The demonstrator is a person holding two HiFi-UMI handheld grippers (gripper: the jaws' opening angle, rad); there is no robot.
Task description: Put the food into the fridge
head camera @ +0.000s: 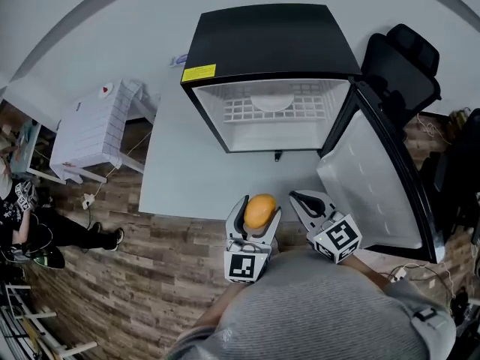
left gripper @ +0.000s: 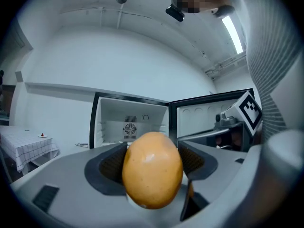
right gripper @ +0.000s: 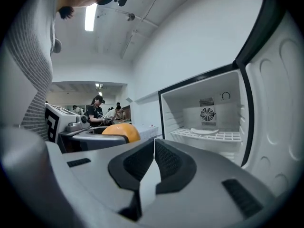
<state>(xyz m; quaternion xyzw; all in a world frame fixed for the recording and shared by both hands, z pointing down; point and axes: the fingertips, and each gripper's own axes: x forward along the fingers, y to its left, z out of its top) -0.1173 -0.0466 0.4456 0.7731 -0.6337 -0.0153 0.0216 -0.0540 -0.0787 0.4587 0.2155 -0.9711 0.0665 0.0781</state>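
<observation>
My left gripper is shut on an orange, egg-shaped fruit, which fills the middle of the left gripper view as the fruit between the dark pads. The small black fridge stands ahead with its door swung open to the right. Inside, a white plate lies on the wire shelf. My right gripper is shut and empty, just right of the left one. In the right gripper view the right gripper faces the fridge interior, with the fruit at its left.
The fridge sits on a white platform over wood-pattern floor. A table with a checked white cloth stands at the left, a black office chair at the right. People stand far behind on the left.
</observation>
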